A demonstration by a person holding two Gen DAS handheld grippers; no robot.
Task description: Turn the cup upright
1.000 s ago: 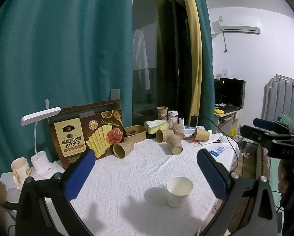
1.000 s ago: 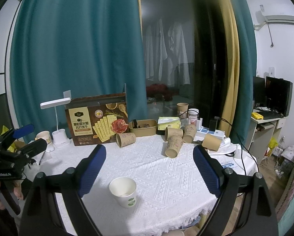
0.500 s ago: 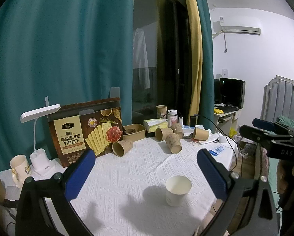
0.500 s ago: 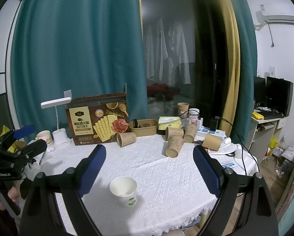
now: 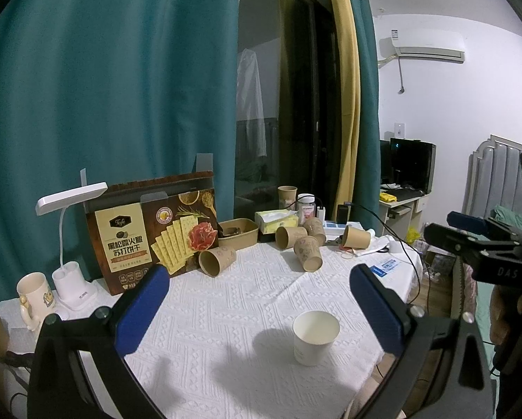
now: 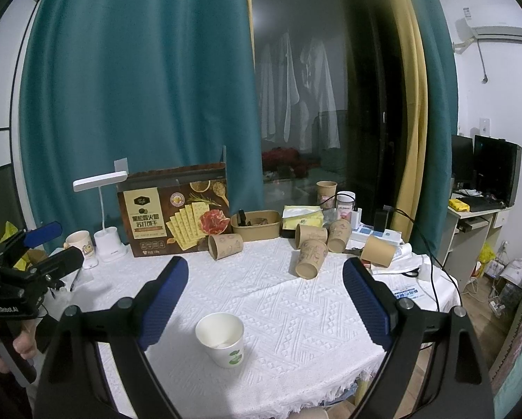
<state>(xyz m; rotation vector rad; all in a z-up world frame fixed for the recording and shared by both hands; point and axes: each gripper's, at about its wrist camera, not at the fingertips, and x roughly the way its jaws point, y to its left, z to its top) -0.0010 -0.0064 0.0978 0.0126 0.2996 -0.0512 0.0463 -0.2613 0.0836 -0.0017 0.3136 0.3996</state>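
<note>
White paper, mouth up: the white cup [image 6: 220, 339] stands upright near the front edge of the desk [image 6: 289, 310], so by our reckoning the flip looks finished. We've got the right gripper [image 6: 264, 300] held above it, blue pads spread wide, nothing between them, and the left gripper [image 5: 259, 309] likewise gaping and empty, with the cup low between its pads.

The risk from here? That cup looks light and sits close to the edge. A finger clipping the rim on the way out could tip it again or knock it off the front, and the loose cloth could drag it if snagged.

Further back lie the brown cups [image 6: 311, 256], several on their sides, one [image 5: 217, 261] just in front of the cracker box [image 6: 175, 213]. The desk lamp [image 5: 73, 241] and mug [image 5: 34, 291] sit far left.

We can't tell what the pale smudge inside the cup is. The desk's front edge is cut off by the gripper frames, and the tray's [image 6: 257, 228] contents are too dim to name.
</note>
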